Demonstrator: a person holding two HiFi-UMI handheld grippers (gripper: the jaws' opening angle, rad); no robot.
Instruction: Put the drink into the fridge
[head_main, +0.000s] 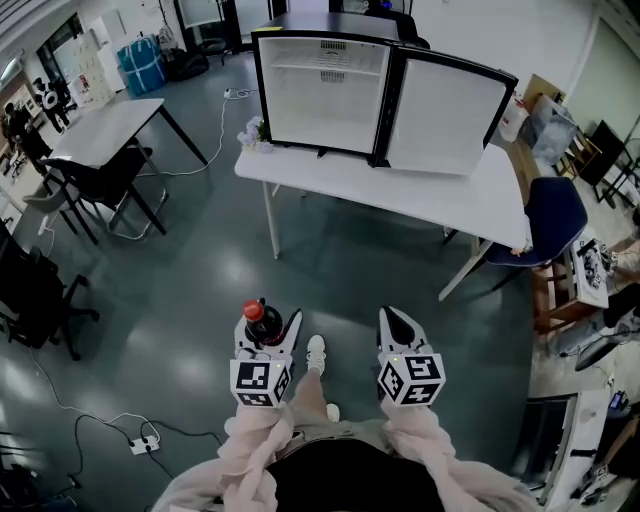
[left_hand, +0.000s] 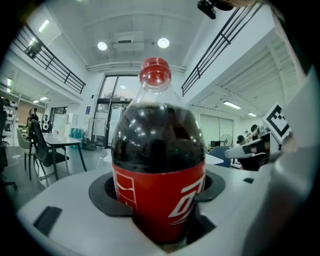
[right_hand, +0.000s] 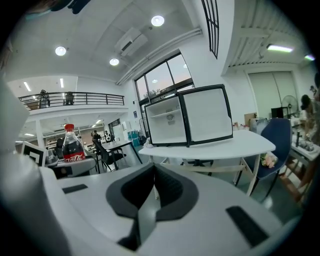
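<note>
At lower left of the head view, the left gripper (head_main: 268, 325) clamps the bottle (left_hand: 159, 165) upright at its red label. Beside it, the right gripper (head_main: 399, 322) is empty, jaws together. At the top centre, the fridge (head_main: 325, 95) stands open on a table (head_main: 420, 200).

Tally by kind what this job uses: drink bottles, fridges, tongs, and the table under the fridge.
Drink bottles: 1, cola bottle
Fridges: 1, fridge
Tongs: 2, left tongs, right tongs
Tables under the fridge: 1, white table
Total: 5
</note>
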